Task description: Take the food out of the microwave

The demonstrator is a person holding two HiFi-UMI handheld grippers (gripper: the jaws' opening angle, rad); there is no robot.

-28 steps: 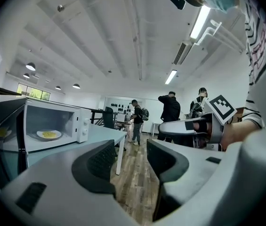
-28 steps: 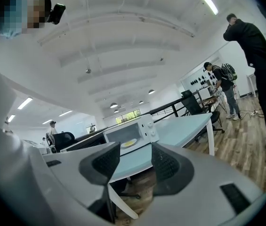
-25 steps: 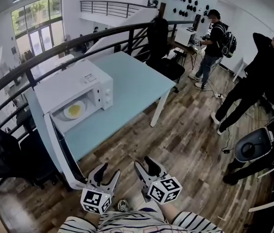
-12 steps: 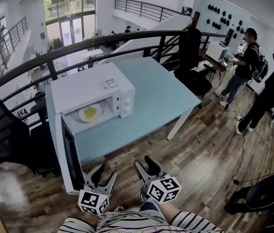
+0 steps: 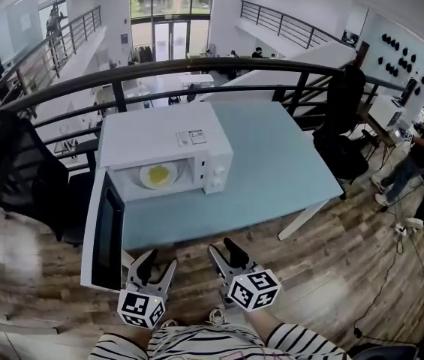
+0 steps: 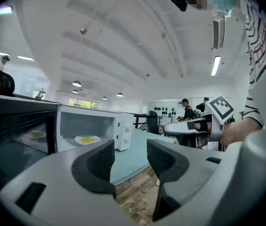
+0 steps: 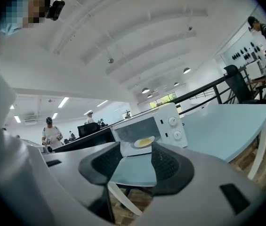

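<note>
Inside, food (image 5: pixel 157 175) lies flat; left tool (image 5: pixel 159 260) and right tool (image 5: pixel 223 247) gape empty.

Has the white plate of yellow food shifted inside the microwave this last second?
No. The white plate of yellow food still lies centred in the open cavity of the white microwave; only the head camera swung.

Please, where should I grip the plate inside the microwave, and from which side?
Grip the plate by its near rim, coming level through the open front of the microwave. It lies flat with food in the middle, and the other sides are closed.
</note>
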